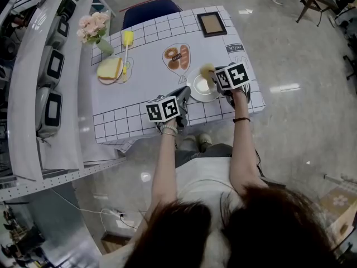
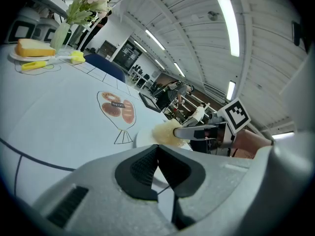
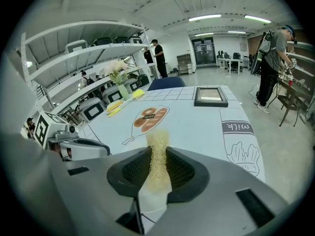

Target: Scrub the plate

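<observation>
While the left gripper [image 1: 184, 92] sits at lower centre of the head view, its jaws are closed on the near left rim of a round white plate [image 1: 197, 92]. That plate lies flat on a table covered with a white, grid-lined cloth [image 1: 145, 80], right of centre and close to the table's near edge. In the left gripper view, the dark ribbed pads [image 2: 140, 168] meet at their tips with a sliver of white rim pinched between them. The plate [image 2: 146, 137] extends beyond them toward mid-frame.

The right gripper [image 1: 214, 75] reaches in from the plate's right side. Its jaws are clamped on a pale yellow fibrous scrubbing pad [image 1: 207, 70], which hangs over the plate's upper right edge. Whether it touches the surface cannot be told. In the right gripper view, the pad [image 3: 157, 154] stands upright between the two pads, its frayed top sticking out above them.

Toward the upper left of the head view, a yellow slab like a slice of bread [image 1: 110, 68] rests on a small dish. Just beside it lies a yellow-headed brush with a thin handle [image 1: 127, 42]. A bunch of pink flowers in a pale vase [image 1: 93, 28] is behind them. A dark rectangular picture frame [image 1: 212, 24] lies flat near the table's far right corner, and a printed drawing of brown bread [image 1: 177, 56] marks the cloth between frame and plate.
</observation>
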`<state>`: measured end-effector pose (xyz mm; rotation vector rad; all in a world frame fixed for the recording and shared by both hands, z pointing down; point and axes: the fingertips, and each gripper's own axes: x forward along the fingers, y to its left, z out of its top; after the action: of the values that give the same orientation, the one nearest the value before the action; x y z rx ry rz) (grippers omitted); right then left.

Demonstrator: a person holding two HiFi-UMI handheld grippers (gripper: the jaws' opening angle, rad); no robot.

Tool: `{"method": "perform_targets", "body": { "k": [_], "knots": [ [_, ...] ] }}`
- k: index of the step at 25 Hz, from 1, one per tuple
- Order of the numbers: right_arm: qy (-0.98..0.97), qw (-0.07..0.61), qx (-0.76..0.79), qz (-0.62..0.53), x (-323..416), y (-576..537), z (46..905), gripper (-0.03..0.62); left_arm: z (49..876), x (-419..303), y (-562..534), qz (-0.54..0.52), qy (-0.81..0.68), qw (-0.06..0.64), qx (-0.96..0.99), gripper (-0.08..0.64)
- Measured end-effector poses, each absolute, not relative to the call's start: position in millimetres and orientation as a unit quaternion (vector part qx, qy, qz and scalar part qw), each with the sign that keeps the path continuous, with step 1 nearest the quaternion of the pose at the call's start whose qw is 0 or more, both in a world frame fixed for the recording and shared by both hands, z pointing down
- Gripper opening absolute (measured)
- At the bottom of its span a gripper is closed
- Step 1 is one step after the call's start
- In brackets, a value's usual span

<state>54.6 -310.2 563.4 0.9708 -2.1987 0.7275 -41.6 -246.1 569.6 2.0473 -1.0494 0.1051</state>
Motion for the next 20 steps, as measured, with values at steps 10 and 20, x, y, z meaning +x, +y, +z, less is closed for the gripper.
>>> {"method": "perform_targets", "body": {
  "k": [10, 20],
  "knots": [
    [-0.835, 0.314, 0.355, 0.28, 62.3, -304.7, 562.0, 0.08, 568.9, -40.7, -247.6, 0.036, -0.42, 0.407, 0.811, 0.011],
    [-0.834, 0.32, 0.35, 0.281, 69.3, -298.0, 561.1, 0.08, 567.6, -42.1, -242.7, 0.034, -0.426, 0.404, 0.809, 0.011]
  ]
}}
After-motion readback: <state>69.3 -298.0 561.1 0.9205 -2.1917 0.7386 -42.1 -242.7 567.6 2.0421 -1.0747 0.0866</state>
